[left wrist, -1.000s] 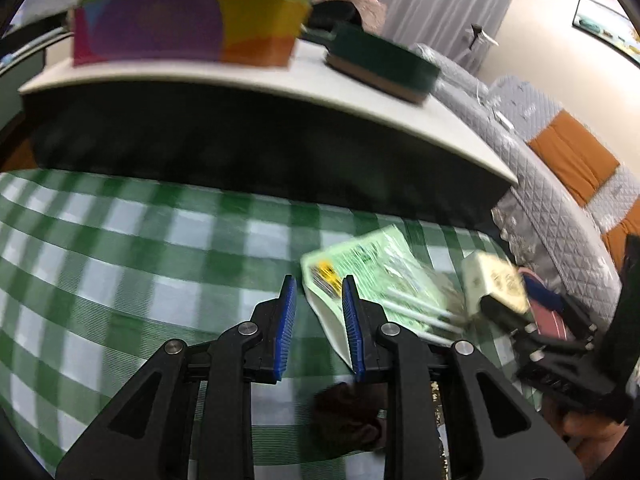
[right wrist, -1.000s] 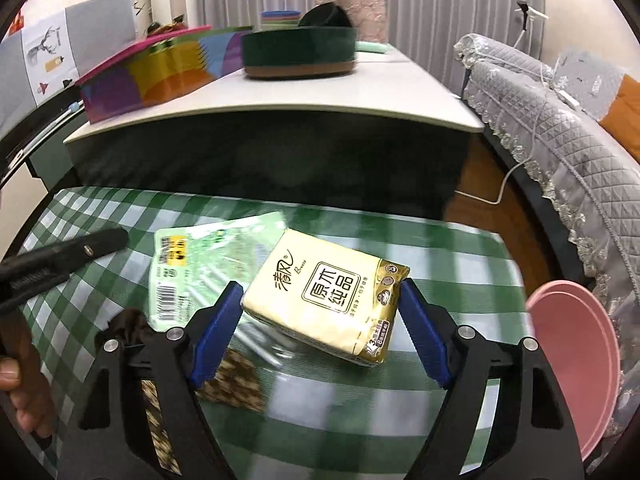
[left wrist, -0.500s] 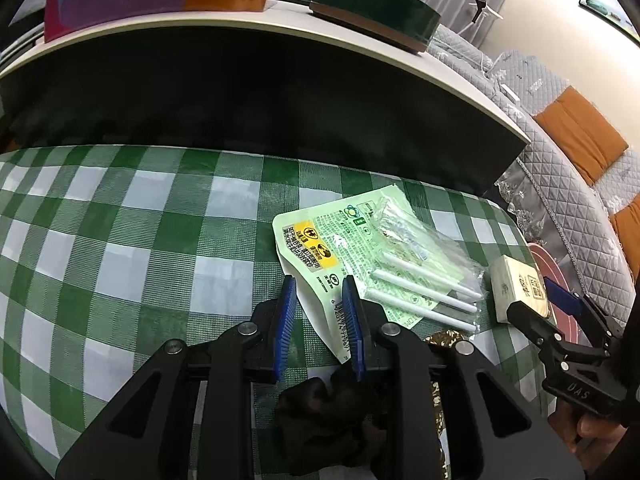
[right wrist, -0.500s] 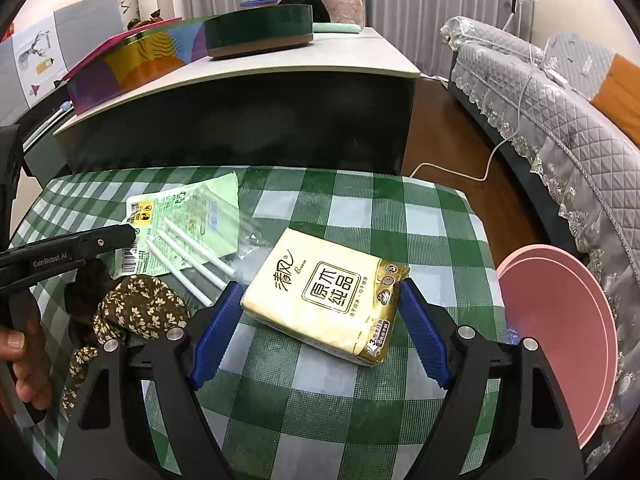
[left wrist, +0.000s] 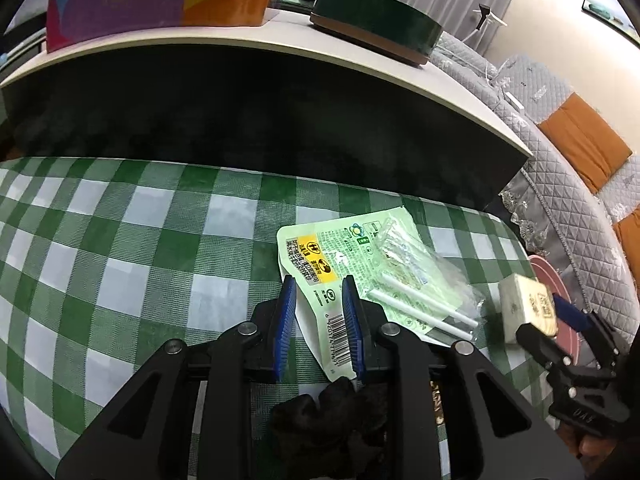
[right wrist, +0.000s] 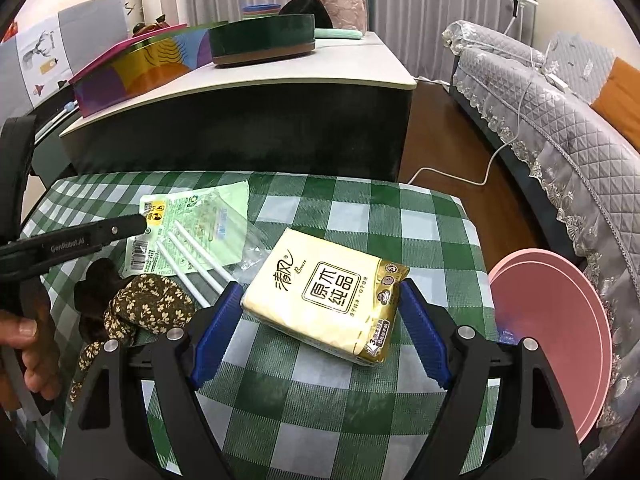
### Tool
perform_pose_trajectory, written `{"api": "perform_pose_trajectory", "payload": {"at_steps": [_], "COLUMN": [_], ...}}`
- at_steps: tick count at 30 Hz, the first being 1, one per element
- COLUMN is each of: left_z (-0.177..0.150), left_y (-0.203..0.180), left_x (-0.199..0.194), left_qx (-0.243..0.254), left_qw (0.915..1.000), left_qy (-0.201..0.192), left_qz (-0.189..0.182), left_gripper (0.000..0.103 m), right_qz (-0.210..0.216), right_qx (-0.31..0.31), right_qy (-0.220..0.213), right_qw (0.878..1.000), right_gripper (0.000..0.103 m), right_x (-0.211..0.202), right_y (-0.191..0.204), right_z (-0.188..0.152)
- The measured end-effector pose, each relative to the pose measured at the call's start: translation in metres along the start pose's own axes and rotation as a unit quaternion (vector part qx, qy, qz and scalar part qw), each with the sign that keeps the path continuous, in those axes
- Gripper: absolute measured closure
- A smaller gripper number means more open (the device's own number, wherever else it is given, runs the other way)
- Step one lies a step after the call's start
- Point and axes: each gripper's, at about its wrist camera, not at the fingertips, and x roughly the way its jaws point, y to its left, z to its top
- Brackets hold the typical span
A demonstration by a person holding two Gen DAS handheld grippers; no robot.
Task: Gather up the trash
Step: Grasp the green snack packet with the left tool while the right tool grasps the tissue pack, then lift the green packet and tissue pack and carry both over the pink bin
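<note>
My right claw (right wrist: 316, 332) is clamped on the yellow tissue pack (right wrist: 326, 290) — blue pads against its two short ends, the pack tilted and held above the green-checked surface (right wrist: 360, 216). My left claw (left wrist: 318, 324) has its jaws set narrowly apart with nothing between the pads; they hang over the near corner of the green wrapper (left wrist: 352, 268), its barcode edge showing in the gap, though I cannot tell whether the tips touch it.

The wrapper lies flat on the surface with a crumpled clear plastic bag (left wrist: 424, 272) on top of it and three white sticks (left wrist: 424, 308) lying across both, their ends running towards my right claw. Just beside the wrapper's near edge sits a dark scrunchie (right wrist: 96, 284) touching a brown floral cloth band (right wrist: 148, 308); in the left wrist view the dark one bunches up right under my left claw, crowding the wrapper's corner.

Off the surface's right edge, lower down, is a pink basin (right wrist: 560, 320). Behind the surface stands a dark cabinet with a pale top (right wrist: 280, 76) carrying a colourful box (right wrist: 132, 76) and a round green tin (right wrist: 262, 40). A grey quilted sofa (right wrist: 560, 128) runs along the right, a white cable (right wrist: 492, 160) trailing over the wooden floor.
</note>
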Motion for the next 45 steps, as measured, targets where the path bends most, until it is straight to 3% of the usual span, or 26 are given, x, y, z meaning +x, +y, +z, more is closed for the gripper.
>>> {"api": "perform_pose_trajectory", "payload": {"at_steps": [3, 18, 21, 28, 45], "left_z": [-0.001, -0.004, -0.003, 0.008, 0.017], "left_y": [-0.002, -0.005, -0.007, -0.018, -0.051], "left_x": [0.006, 0.008, 0.009, -0.011, -0.113], "left_qx": [0.001, 0.001, 0.006, 0.029, 0.066], "left_qw": [0.9999, 0.9997, 0.9996, 0.9993, 0.9926], "left_qy": [0.013, 0.022, 0.019, -0.009, -0.102], "left_qz": [-0.009, -0.014, -0.020, -0.022, 0.007], "left_gripper": [0.087, 0.087, 0.092, 0.100, 0.103], "right_qz": [0.001, 0.003, 0.002, -0.003, -0.005], "right_qx": [-0.002, -0.003, -0.004, -0.003, -0.006], "right_qy": [0.001, 0.003, 0.002, -0.006, -0.058], "right_qw": [1.000, 1.000, 1.000, 1.000, 0.998], "right_gripper": [0.025, 0.025, 0.025, 0.025, 0.025], "right_x": [-0.002, -0.008, -0.011, -0.023, -0.102], "right_y": [0.000, -0.003, -0.003, -0.007, -0.009], "right_z": [-0.001, -0.002, -0.003, 0.001, 0.005]}}
